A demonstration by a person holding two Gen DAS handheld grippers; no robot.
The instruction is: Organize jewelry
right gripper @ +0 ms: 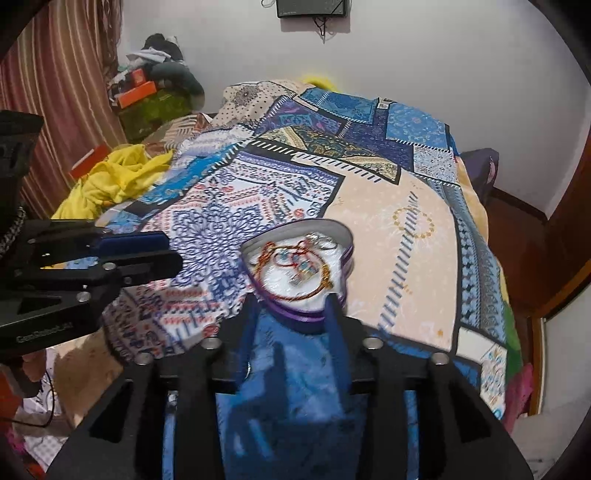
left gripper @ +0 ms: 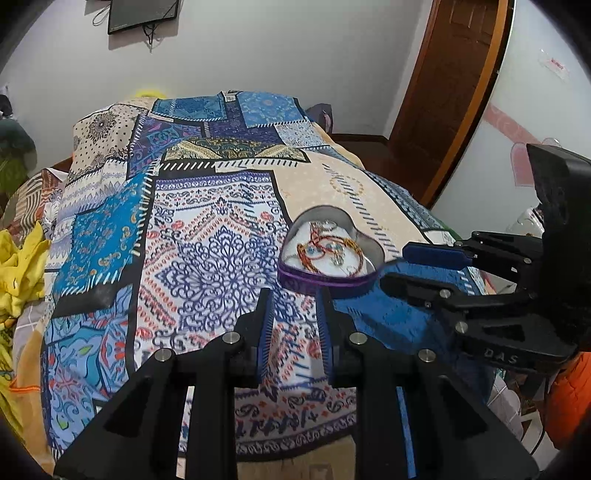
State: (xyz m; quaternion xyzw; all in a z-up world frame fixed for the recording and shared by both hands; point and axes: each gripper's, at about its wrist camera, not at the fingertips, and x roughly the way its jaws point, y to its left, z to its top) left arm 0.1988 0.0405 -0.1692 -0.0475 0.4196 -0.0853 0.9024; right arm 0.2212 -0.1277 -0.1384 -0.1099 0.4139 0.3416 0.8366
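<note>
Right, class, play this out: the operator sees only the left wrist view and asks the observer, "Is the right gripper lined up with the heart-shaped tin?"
Observer: Yes. In the right wrist view, the heart-shaped tin's pointed end sits between the right gripper's fingertips.
Operator: Touching it?
Observer: Too blurred to tell, but the jaws stand apart.
Operator: What's past the yellow cloth?
Observer: A striped curtain, with orange boxes stacked beside it.

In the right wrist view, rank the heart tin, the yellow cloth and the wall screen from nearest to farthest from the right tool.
1. Heart tin, just ahead of the right tool.
2. Yellow cloth, far left on the bed.
3. Wall screen, top, on the far wall.
</note>
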